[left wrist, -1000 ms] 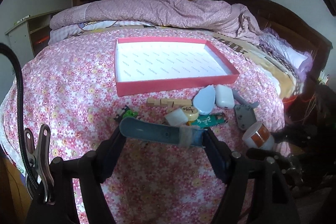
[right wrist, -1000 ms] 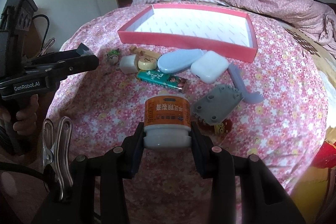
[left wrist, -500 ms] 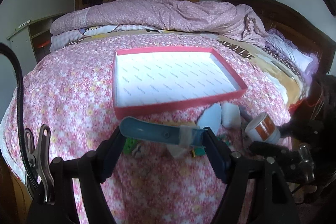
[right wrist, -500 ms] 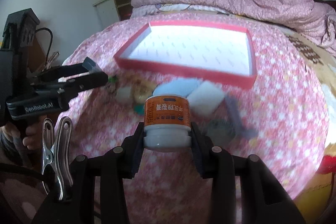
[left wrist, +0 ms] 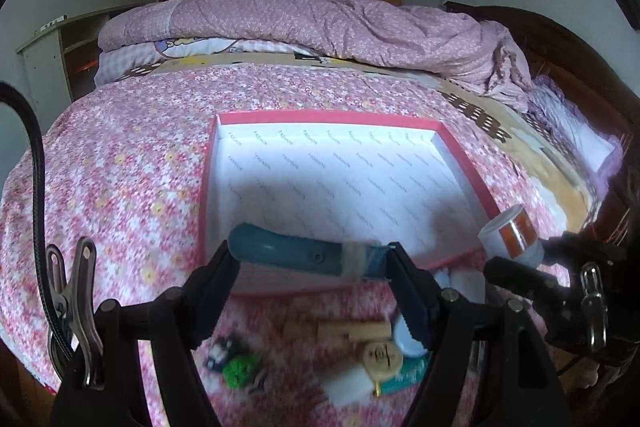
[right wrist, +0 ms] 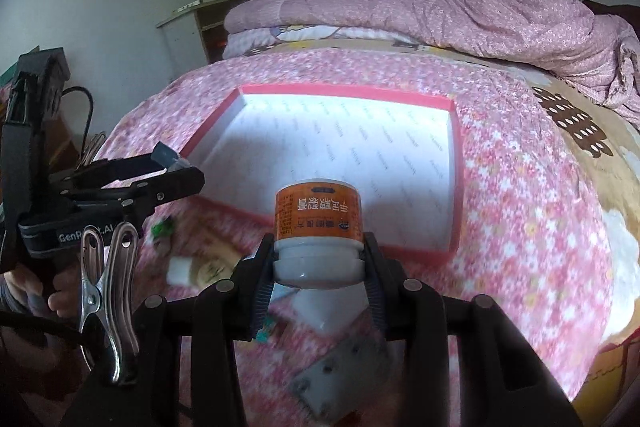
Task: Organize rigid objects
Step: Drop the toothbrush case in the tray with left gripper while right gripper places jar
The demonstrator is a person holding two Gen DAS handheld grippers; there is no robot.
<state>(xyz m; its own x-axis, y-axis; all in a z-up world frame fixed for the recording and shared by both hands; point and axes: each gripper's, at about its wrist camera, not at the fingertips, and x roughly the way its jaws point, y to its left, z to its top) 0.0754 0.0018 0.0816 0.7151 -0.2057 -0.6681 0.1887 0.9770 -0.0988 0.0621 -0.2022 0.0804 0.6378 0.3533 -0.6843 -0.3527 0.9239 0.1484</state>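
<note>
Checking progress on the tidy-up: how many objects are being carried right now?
2: the blue handle across the left tool, and the orange-labelled jar in the right tool. None lies in the red tray.

"GenR...t.AI" lettering on the left gripper (right wrist: 176, 183) body, upside-down Chinese characters on the orange jar (right wrist: 318, 215) label

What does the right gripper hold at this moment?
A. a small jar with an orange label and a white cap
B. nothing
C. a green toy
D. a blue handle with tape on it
A: in the right wrist view the right gripper has its jaws closed on the white cap of the jar with the orange label, above the near edge of the red tray.
</note>
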